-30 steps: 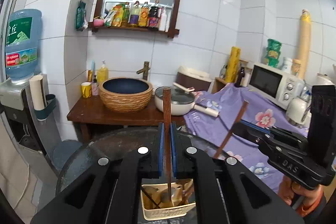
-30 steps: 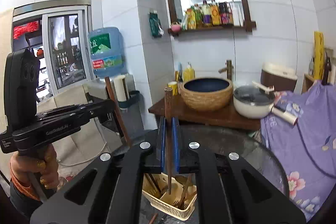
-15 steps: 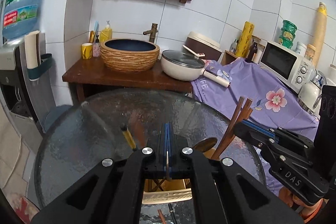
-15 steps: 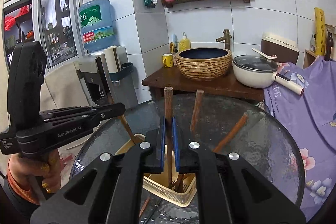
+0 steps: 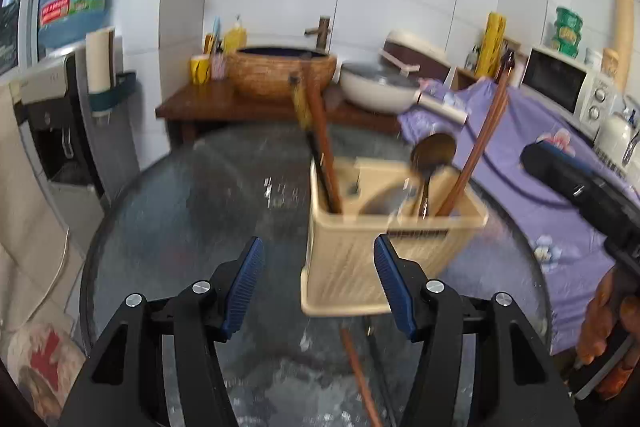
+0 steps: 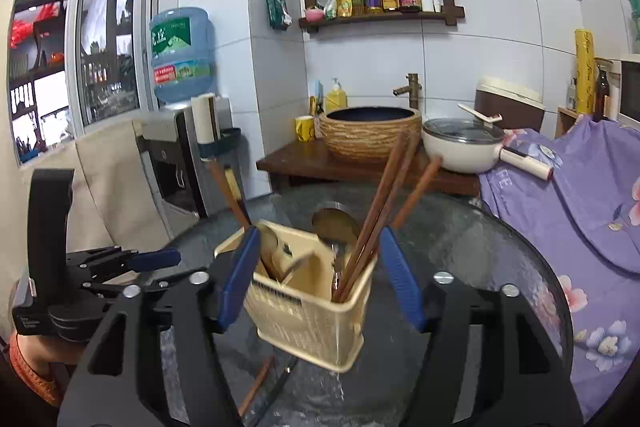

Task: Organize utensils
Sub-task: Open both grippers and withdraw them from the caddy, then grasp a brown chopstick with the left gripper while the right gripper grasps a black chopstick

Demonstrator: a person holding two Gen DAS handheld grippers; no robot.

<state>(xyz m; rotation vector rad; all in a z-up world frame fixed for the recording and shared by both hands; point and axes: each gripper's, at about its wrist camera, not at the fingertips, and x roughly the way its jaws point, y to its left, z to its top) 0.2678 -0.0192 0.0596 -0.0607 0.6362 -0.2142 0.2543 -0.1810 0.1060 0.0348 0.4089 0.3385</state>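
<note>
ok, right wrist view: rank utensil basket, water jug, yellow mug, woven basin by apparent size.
1. utensil basket, largest, though it is nearest the camera
2. woven basin and water jug, look about alike, not ranked
3. yellow mug, smallest

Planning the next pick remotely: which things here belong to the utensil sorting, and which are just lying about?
Job: beige utensil basket; brown chopsticks and metal spoon standing in it; loose chopstick on the glass table.

Lying about: white pot, wicker basin, water jug, microwave.
</note>
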